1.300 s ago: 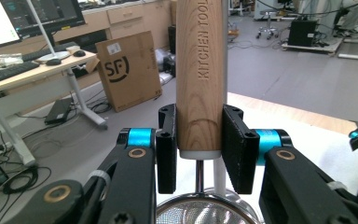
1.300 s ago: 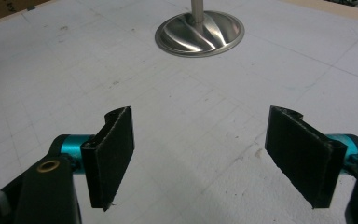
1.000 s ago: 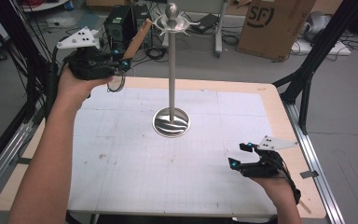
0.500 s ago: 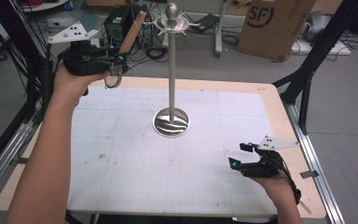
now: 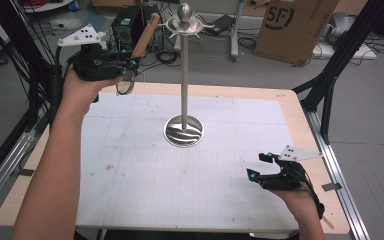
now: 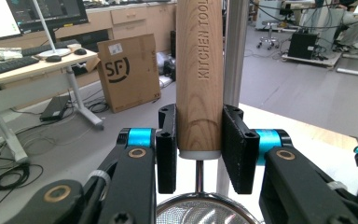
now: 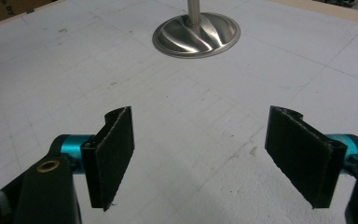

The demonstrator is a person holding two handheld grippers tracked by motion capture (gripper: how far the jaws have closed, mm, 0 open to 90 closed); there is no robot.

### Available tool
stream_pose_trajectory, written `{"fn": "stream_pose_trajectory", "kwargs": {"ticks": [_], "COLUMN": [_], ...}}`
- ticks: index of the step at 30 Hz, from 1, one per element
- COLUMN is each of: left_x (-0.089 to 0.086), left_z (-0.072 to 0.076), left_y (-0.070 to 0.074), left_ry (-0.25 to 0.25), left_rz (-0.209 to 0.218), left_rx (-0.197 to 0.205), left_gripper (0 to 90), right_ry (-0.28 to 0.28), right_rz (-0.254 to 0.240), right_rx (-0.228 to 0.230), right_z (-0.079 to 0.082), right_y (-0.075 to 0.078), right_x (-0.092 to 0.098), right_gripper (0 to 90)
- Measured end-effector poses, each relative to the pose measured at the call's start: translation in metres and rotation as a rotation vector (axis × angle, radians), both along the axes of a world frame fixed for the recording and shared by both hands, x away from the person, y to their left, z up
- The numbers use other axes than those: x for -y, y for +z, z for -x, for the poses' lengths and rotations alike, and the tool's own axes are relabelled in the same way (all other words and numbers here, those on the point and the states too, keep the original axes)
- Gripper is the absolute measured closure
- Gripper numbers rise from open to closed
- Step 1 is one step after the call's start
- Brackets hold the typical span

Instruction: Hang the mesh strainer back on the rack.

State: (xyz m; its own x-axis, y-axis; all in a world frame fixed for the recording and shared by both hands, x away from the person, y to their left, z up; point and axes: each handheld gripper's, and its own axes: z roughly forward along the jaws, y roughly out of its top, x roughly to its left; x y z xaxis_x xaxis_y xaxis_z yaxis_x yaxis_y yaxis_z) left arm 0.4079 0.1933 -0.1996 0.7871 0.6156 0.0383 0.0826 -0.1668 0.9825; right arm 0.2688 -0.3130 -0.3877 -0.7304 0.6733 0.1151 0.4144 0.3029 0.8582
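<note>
At the upper left of the high view, the left gripper [image 5: 130, 67] clamps a strainer's wooden handle [image 6: 199, 74], stamped "KITCHEN TOOL", with the mesh bowl [image 6: 200, 210] at the bottom of its own view. Just behind stands the steel stand [image 5: 184, 75], centre frame. A box [image 5: 295, 25] at upper right reads "SF". The right gripper [image 5: 260, 167] rests at lower right, jaws spread and empty.

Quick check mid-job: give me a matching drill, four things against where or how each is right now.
Things:
1. left gripper
2. right gripper
3. wooden handle
4. stand base

States:
a. open above the mat
b. resting on the mat's middle
c. shut on the handle
d. clamped between black fingers

Pairs: 1-c, 2-a, 3-d, 4-b
</note>
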Motion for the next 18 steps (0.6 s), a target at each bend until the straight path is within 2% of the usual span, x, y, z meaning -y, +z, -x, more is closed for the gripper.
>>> {"fn": "stream_pose_trajectory", "kwargs": {"ticks": [18], "left_x": [0.013], "left_z": [0.007], "left_y": [-0.010], "left_ry": [-0.052], "left_rz": [-0.027], "left_rx": [-0.003], "left_gripper": [68.9], "right_ry": [-0.001], "right_rz": [0.001], "right_rx": [-0.002], "right_z": [0.001], "right_y": [0.001], "right_x": [-0.001], "right_gripper": [23.0]}}
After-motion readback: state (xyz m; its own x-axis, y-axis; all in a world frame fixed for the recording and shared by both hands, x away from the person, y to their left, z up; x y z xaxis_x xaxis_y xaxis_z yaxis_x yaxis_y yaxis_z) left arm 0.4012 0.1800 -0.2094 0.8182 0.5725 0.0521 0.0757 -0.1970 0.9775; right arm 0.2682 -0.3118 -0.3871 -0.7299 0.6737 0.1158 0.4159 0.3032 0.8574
